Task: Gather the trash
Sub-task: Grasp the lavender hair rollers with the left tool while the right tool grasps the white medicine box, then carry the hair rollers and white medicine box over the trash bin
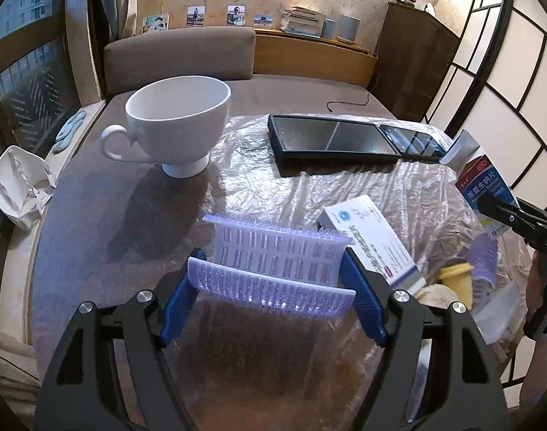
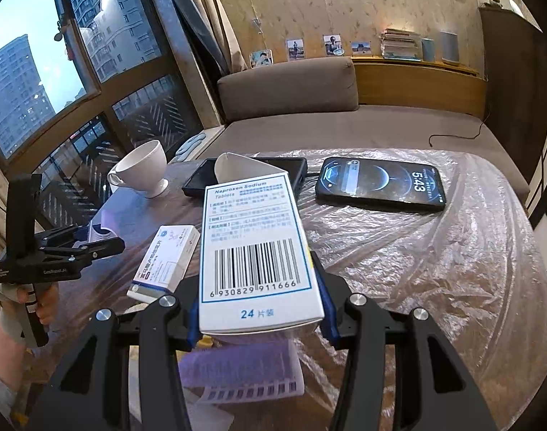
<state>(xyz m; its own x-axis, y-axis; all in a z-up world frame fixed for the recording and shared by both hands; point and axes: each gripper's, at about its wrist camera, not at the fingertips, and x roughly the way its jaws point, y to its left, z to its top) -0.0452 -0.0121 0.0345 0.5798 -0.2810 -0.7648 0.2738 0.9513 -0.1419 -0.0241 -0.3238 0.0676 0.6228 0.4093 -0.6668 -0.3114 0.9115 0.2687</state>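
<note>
While glossy film [image 2: 399, 251] drapes the table, cardboard box [image 2: 253, 248] stays flat-sided.

The left gripper [image 1: 273, 273] clamps a translucent lilac slotted plastic basket [image 1: 279, 255]; right of it, the right gripper [image 2: 259, 319] grips a white tablet carton [image 2: 253, 251].

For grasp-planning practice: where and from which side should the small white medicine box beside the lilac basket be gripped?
Probably mid-length on the small white medicine box, coming from above, jaws across its long edges: it lies broad face up, narrow crosswise.
</note>
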